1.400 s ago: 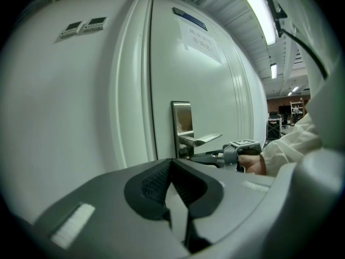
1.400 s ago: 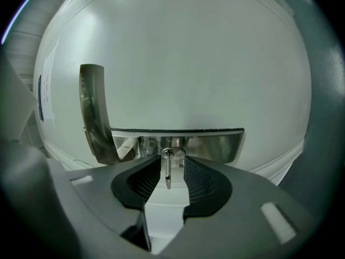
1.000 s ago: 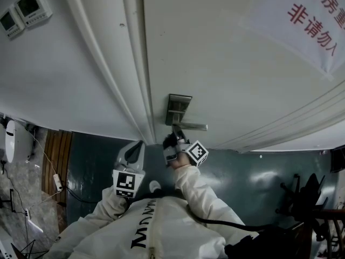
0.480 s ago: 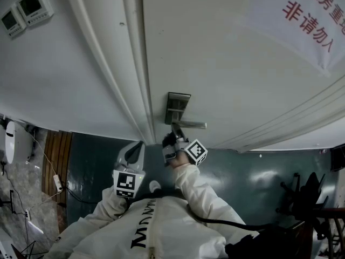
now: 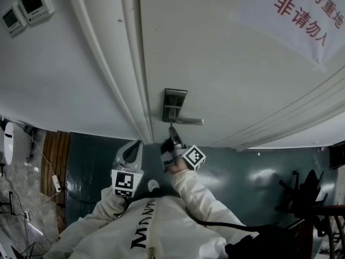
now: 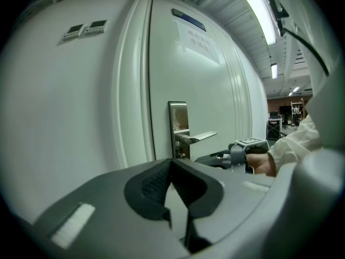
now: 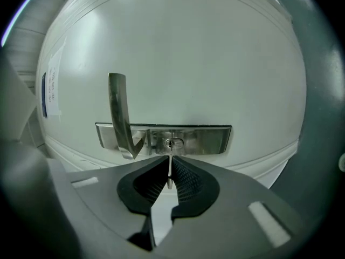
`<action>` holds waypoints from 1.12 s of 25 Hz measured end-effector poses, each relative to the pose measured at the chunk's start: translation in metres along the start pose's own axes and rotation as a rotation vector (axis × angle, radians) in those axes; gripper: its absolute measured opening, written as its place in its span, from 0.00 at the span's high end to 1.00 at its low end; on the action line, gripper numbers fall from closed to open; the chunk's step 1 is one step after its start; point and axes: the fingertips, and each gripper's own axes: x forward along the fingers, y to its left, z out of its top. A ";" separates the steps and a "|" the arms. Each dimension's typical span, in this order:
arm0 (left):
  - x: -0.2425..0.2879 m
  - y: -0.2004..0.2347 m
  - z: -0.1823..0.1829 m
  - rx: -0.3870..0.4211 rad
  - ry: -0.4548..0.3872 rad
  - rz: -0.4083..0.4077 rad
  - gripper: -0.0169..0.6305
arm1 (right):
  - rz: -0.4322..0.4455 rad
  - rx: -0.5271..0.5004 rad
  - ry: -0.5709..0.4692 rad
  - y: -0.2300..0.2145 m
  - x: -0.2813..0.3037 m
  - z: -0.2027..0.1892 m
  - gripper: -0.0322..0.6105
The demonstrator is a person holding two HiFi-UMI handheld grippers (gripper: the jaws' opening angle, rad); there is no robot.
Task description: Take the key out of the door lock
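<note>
A steel lock plate (image 5: 175, 106) with a lever handle (image 5: 186, 121) sits on the white door (image 5: 215, 63). My right gripper (image 5: 171, 131) is just below the plate, shut on the thin metal key (image 7: 170, 161). In the right gripper view the key stands edge-on between the pads (image 7: 183, 177), and its far end reaches the keyhole (image 7: 172, 142). I cannot tell whether the tip is still inside. The handle (image 7: 117, 112) lies left of the keyhole. My left gripper (image 5: 135, 147) hangs back near the person's chest, shut with nothing in it (image 6: 172, 163). From there the lock plate (image 6: 178, 128) and right gripper (image 6: 215, 158) show.
A white sign with red characters (image 5: 304, 12) hangs on the door's upper right. Two wall control panels (image 5: 24, 9) sit left of the door frame (image 5: 129, 63). The floor (image 5: 253, 171) is dark. Dark furniture (image 5: 307, 198) stands at the right.
My right gripper has drawn back a little from the lock plate with the key between its pads. The left gripper has stayed where it was.
</note>
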 end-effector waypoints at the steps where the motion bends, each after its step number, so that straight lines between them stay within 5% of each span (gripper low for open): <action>1: 0.000 -0.002 0.000 -0.001 -0.001 -0.002 0.97 | -0.003 -0.005 0.003 0.000 -0.003 0.000 0.91; 8: 0.000 -0.012 0.002 0.003 -0.005 -0.013 0.97 | -0.004 -0.157 0.048 0.011 -0.017 -0.005 0.91; 15: 0.006 -0.019 0.004 0.004 -0.007 -0.020 0.97 | -0.068 -0.424 0.063 0.026 -0.036 0.009 0.91; 28: 0.023 -0.039 0.007 0.011 0.002 -0.028 0.97 | -0.269 -1.378 0.146 0.074 -0.087 0.021 0.91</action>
